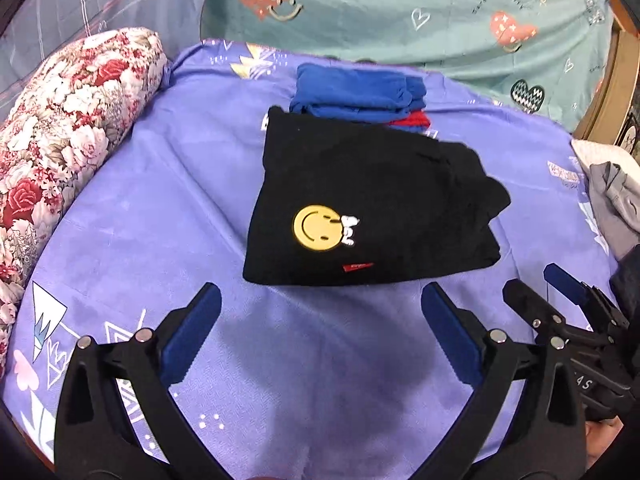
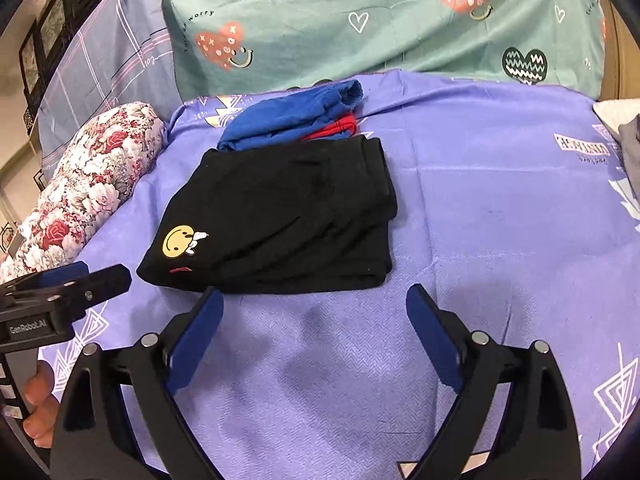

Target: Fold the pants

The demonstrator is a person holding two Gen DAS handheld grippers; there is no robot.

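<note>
Both tongs are hanging released over the purple bedsheet (image 1: 132, 208): the left gripper (image 1: 320, 312) and the right gripper (image 2: 316, 312) are each gaping wide and gripping nothing, just short of the near hem of the black pants (image 2: 280, 216). Those pants are lying folded into a compact rectangle, smiley patch (image 1: 316, 228) up, touching the folded blue garment (image 1: 356, 88) behind. Judging by this, any finishing should be light pressing, not dragging. No containers are showing.

Folded pants (image 1: 360, 200) on bedsheet (image 1: 160, 200), folded clothes (image 1: 356, 92) just behind.
</note>
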